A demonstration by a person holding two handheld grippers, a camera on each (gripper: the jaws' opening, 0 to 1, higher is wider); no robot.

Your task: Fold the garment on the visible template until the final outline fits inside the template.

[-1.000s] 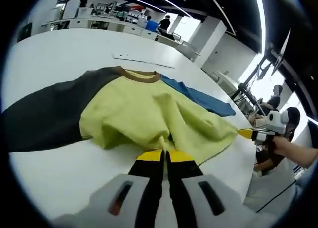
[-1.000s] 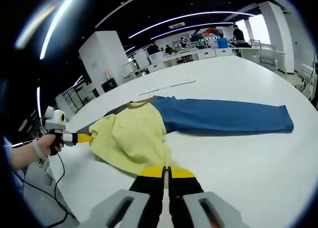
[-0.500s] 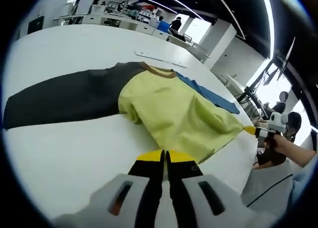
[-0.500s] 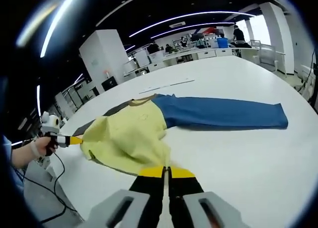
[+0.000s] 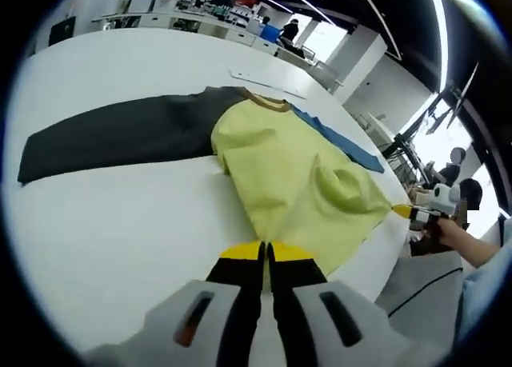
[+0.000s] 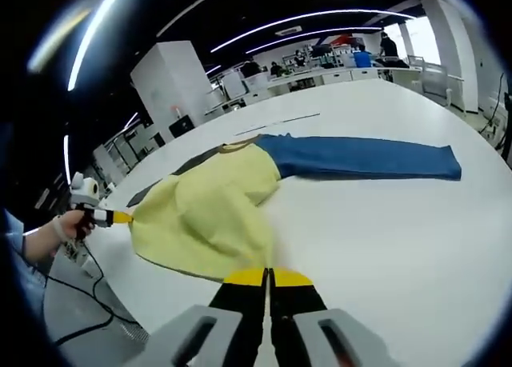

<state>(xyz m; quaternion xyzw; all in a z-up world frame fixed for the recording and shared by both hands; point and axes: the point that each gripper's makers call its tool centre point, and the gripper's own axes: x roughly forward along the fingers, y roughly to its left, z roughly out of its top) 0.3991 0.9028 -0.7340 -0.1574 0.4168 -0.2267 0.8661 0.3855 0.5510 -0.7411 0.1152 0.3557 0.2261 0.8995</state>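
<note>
White worktop (image 6: 384,223) carries the shirt (image 5: 296,175); both claws, left (image 5: 266,251) and right (image 6: 267,277), are clamped on its hem. Pull evenly to flatten wrinkles.

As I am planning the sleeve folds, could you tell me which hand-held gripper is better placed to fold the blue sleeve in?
Probably right. The right hand-held gripper grips the yellow hem on the blue sleeve side; the left hand-held gripper is by the dark sleeve, across the garment.
</note>
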